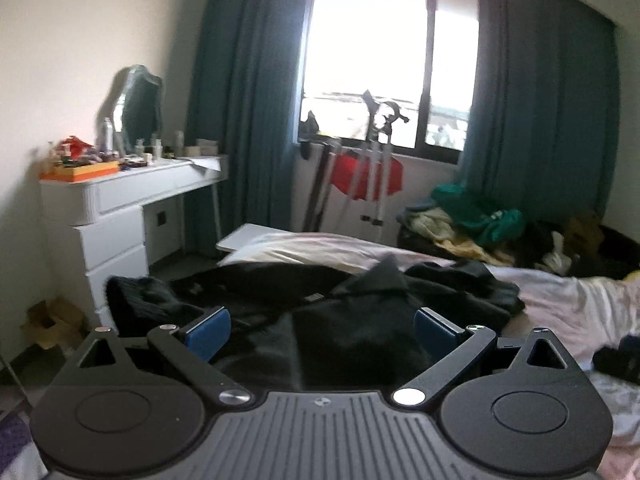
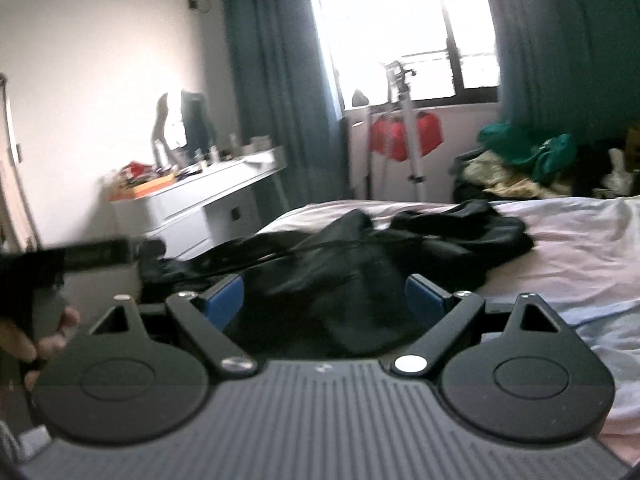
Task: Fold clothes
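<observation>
A black garment [image 1: 304, 304] lies crumpled on the bed with pale pink bedding [image 1: 568, 300]; its collar points up near the middle. My left gripper [image 1: 322, 334] is open, its blue pads [image 1: 208, 334] wide apart just above the near part of the garment, holding nothing. In the right wrist view the same black garment [image 2: 360, 264] spreads across the bed [image 2: 580, 240]. My right gripper [image 2: 324, 302] is open too, blue pads [image 2: 226, 300] on either side of the cloth's near edge, not closed on it. The left hand and its gripper handle [image 2: 52, 280] show at the left.
A white dresser [image 1: 120, 216] with a mirror and clutter stands left of the bed. A tripod [image 1: 376, 168] and a red item stand under the window. A pile of green and yellow clothes [image 1: 472, 220] lies at the far right. A small dark item [image 1: 618, 362] lies on the bed's right.
</observation>
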`<control>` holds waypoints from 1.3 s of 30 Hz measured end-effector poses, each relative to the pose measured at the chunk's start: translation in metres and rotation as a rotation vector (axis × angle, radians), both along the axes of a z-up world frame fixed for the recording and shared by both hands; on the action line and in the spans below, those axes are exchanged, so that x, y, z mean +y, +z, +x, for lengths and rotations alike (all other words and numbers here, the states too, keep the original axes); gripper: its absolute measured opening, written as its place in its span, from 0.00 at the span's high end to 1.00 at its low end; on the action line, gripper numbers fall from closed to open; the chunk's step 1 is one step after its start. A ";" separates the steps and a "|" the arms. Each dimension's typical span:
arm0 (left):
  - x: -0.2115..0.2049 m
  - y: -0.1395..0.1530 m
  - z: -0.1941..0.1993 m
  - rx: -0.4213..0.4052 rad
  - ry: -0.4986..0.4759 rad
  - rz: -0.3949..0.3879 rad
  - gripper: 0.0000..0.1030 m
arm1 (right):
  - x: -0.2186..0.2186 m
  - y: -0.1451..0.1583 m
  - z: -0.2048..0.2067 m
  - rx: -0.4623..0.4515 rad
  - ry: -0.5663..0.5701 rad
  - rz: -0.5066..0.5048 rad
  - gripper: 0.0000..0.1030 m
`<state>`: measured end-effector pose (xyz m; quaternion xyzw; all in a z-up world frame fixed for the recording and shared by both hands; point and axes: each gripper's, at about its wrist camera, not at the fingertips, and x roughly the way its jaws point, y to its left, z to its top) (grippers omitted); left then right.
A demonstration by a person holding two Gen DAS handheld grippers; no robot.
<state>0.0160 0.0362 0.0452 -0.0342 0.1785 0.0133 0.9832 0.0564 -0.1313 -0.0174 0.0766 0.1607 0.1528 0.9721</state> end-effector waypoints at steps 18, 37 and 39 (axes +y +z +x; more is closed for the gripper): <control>-0.034 -0.095 0.071 0.122 -0.004 0.097 0.05 | -0.038 -0.064 0.029 0.025 -0.192 0.033 0.13; -0.023 -0.098 0.050 0.187 0.011 0.044 0.05 | -0.037 -0.064 0.013 0.046 -0.239 0.053 0.13; -0.025 -0.098 0.046 0.188 0.010 0.046 0.05 | -0.038 -0.063 0.010 0.039 -0.244 0.056 0.13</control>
